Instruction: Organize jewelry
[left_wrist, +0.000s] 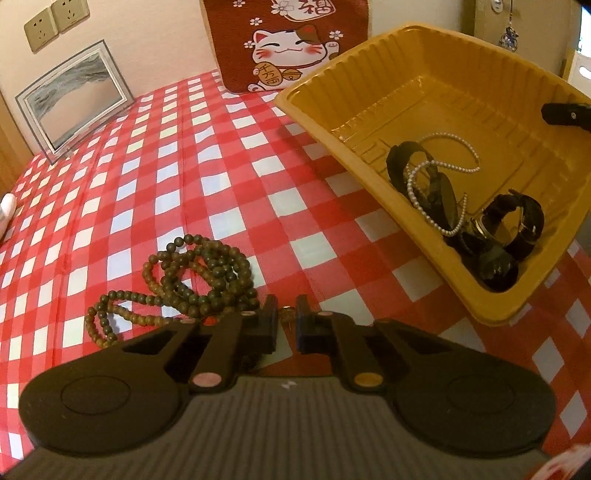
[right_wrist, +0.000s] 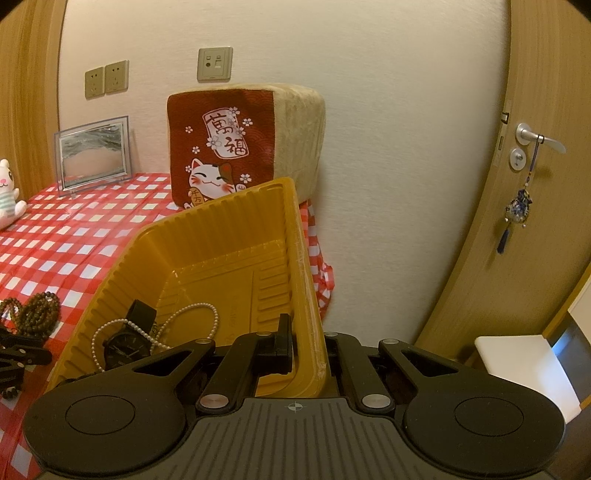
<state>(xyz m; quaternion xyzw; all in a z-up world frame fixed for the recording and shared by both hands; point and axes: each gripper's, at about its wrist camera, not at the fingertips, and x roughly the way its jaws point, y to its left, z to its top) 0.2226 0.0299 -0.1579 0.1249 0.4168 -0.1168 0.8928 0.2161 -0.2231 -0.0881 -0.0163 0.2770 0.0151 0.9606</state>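
Observation:
A long string of dark wooden beads (left_wrist: 199, 273) lies bunched on the red checked cloth, also seen at the left edge as the bead string (right_wrist: 38, 308). My left gripper (left_wrist: 290, 317) sits at the string's near end, jaws almost together with a brown bead pinched between the tips. The yellow plastic tray (left_wrist: 406, 85) is tilted, its right side raised. My right gripper (right_wrist: 306, 343) is shut on the tray's (right_wrist: 236, 236) right wall, one finger inside and one outside. In the tray lie a pearl strand (left_wrist: 436, 177) and black watches (left_wrist: 517, 221); the right wrist view shows the pearls (right_wrist: 192, 314) and one watch (right_wrist: 127, 347).
A glass picture frame (left_wrist: 74, 96) stands at the back left and a red lucky-cat cushion (left_wrist: 288, 44) leans on the wall behind the tray. A white plush toy (right_wrist: 7, 192) sits at the far left. Right of the table are a wooden door (right_wrist: 535, 221) and a white seat (right_wrist: 524, 362).

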